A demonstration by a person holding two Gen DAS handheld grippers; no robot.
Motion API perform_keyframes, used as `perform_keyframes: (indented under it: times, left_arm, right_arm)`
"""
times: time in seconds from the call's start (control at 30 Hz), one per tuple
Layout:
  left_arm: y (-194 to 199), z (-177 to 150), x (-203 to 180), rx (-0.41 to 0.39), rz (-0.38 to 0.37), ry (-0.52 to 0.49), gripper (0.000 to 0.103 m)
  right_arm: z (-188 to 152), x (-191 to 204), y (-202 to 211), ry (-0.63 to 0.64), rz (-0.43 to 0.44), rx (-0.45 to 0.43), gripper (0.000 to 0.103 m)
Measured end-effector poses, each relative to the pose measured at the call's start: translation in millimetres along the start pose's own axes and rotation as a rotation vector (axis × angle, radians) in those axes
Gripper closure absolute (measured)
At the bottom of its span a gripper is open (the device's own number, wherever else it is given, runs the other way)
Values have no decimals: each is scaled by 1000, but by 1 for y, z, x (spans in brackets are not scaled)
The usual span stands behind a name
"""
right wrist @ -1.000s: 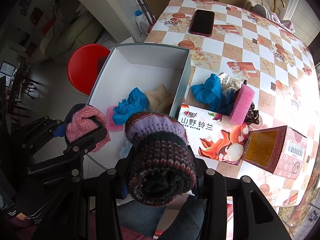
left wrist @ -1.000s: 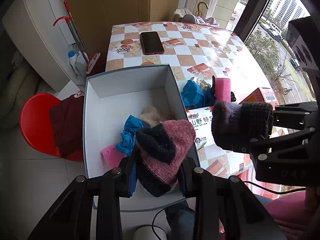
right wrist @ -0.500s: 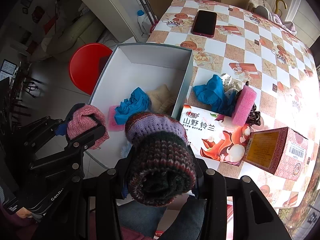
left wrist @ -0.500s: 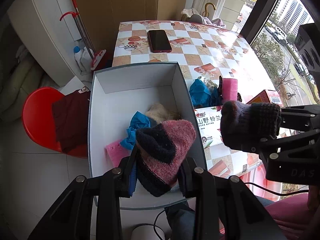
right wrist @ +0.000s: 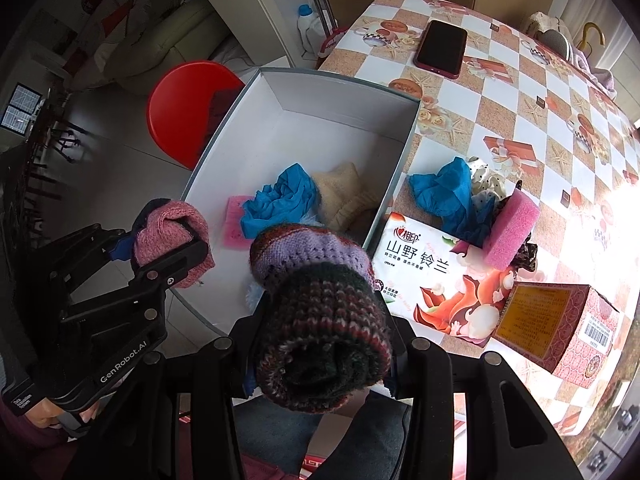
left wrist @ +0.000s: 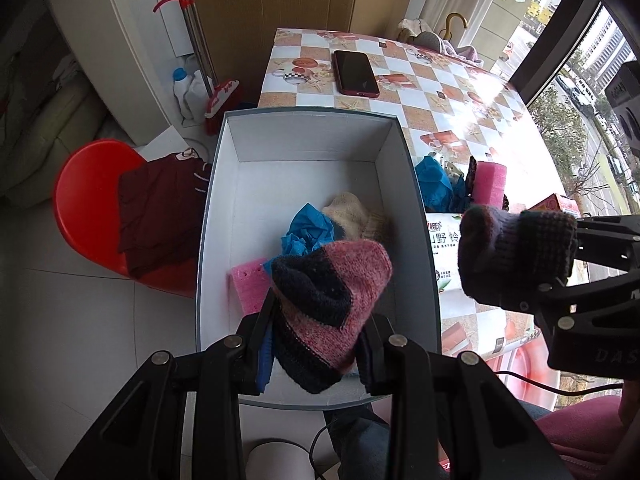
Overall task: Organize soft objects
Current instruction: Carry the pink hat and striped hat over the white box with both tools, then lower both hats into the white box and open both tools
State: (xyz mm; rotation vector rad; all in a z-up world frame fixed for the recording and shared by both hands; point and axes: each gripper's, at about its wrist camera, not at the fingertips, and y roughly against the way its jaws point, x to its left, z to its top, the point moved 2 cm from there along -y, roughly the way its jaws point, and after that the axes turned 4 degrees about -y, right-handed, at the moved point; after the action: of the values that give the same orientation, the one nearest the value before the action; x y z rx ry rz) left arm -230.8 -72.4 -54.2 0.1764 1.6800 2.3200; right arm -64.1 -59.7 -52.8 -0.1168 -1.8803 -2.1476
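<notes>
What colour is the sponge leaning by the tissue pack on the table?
Pink. The sponge shows best in the right wrist view.

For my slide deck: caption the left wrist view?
Left tongs grip a pink-and-navy knit sock above the white box; right tongs hold a dark knit sock beside it.

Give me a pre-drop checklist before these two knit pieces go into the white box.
1. Left gripper shut on the pink knit piece: ok.
2. Right gripper shut on the dark striped knit piece: ok.
3. Pink knit piece over the white box: ok.
4. Striped knit piece over the box: cannot tell, near its front corner.
5. Free floor space in the box: ok, far half bare.
6. Blue cloth and pink sponge on the table boxed: not ok.
</notes>
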Motion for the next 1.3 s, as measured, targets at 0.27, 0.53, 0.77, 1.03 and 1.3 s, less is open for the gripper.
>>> perform_keyframes:
  times: [0.27, 0.53, 0.77, 1.03, 1.3]
  left_arm:
    - [-4, 26, 14, -25, 39, 23, 66]
    - [-17, 45, 25, -13, 52, 54, 66]
    - [-26, 45, 21, 12, 53, 50, 66]
    - [-33, 48, 23, 29, 60, 61, 66]
    - [-35, 48, 21, 26, 51, 48, 60]
  right_arm:
    - [28, 6, 0, 16, 2, -25, 57]
    - [60, 8, 2, 14, 2, -44, 57]
    - [72, 9, -6, 17, 13, -32, 57]
    - [83, 8, -11, 16, 18, -28, 57]
    - [90, 5, -16, 13, 39, -13, 56]
